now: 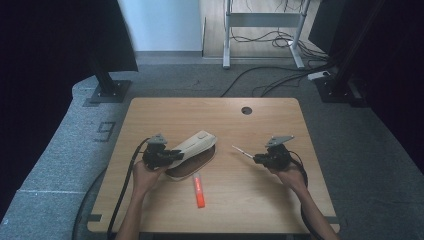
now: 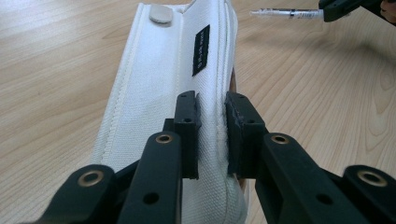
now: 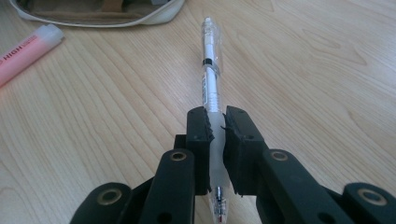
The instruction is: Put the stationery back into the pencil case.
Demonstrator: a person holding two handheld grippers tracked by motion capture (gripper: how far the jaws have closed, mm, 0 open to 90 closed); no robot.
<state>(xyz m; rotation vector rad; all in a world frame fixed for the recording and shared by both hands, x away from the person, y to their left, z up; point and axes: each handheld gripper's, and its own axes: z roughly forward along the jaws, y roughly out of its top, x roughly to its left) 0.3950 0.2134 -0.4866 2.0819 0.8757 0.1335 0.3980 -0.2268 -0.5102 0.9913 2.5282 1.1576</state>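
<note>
Jaws of the left gripper (image 2: 211,135) are pinching the lid edge of the white pencil case (image 1: 192,150) (mid-table, open), while the right gripper (image 3: 216,140) is clamping a clear pen (image 3: 211,88) just above the table (image 1: 260,200), near a pink highlighter (image 1: 199,191).

Bare table (image 1: 260,200) lies between the case (image 1: 192,150) and pen (image 1: 241,151); a highlighter (image 1: 198,190) lies nearer.
</note>
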